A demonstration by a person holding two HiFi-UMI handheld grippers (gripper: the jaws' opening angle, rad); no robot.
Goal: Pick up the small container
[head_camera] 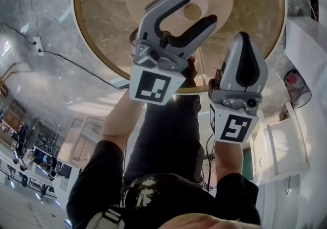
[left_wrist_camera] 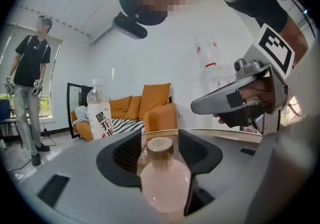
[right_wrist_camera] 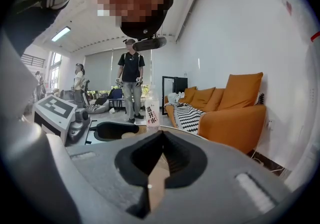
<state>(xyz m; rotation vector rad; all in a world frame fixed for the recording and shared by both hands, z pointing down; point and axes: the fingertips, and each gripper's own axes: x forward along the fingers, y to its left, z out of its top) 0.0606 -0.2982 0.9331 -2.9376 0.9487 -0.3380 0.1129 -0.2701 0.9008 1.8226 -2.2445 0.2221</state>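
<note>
The small container [left_wrist_camera: 163, 178] is a pale pink round bottle with a cork lid [head_camera: 192, 12]. It stands on the round glass table [head_camera: 97, 54]. My left gripper [head_camera: 201, 6] is open, one finger on each side of the container and a little room between pads and glass. The left gripper view shows the container low between the jaws of the left gripper [left_wrist_camera: 160, 137]. My right gripper [head_camera: 244, 39] hangs to the right of the left one near the table's edge, shut on nothing. Its jaws meet in a line in the right gripper view [right_wrist_camera: 161, 134].
A tall clear water bottle [left_wrist_camera: 99, 113] with a white label stands further off on the table, also seen as the bottle [right_wrist_camera: 152, 113]. Beyond are an orange sofa [right_wrist_camera: 230, 113] and a standing person [left_wrist_camera: 30, 93]. A power strip [head_camera: 37, 44] lies on the floor.
</note>
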